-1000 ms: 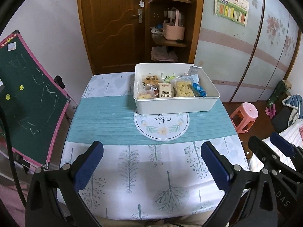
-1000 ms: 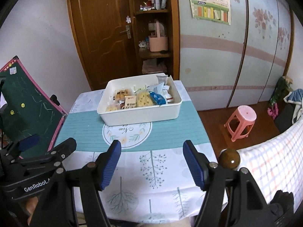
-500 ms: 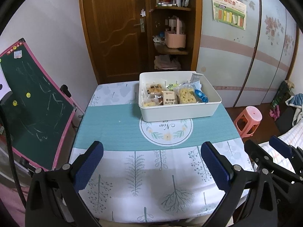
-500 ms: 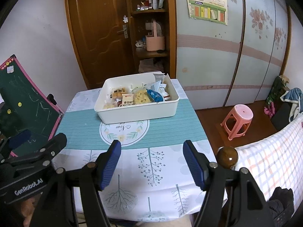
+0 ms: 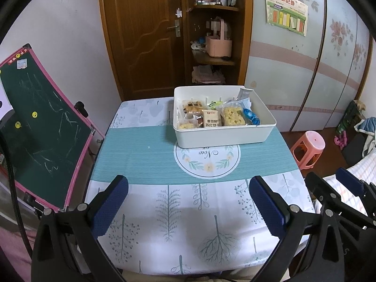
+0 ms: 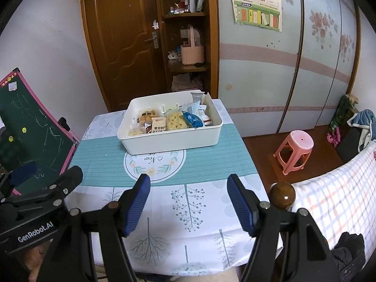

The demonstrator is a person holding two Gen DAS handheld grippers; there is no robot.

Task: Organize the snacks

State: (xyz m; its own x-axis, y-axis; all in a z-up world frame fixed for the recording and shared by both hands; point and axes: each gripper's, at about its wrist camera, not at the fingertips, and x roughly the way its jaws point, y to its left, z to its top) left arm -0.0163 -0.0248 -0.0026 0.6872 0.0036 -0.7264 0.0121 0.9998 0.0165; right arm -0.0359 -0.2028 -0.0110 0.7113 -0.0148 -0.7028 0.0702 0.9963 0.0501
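Note:
A white plastic bin stands at the far side of the table and holds several wrapped snacks: a beige cracker pack, a yellow snack pack, a blue wrapper. The bin also shows in the right wrist view. My left gripper is open and empty, held above the near table edge. My right gripper is open and empty, beside it to the right. Both are well short of the bin.
A green chalkboard easel leans left of the table. A pink stool stands on the floor at right. A checked bed cover and a round wooden knob are near my right gripper. A wooden door and shelf stand behind.
Both grippers have drawn back and risen from the table, so the bin looks smaller and farther. Both stay open and empty.

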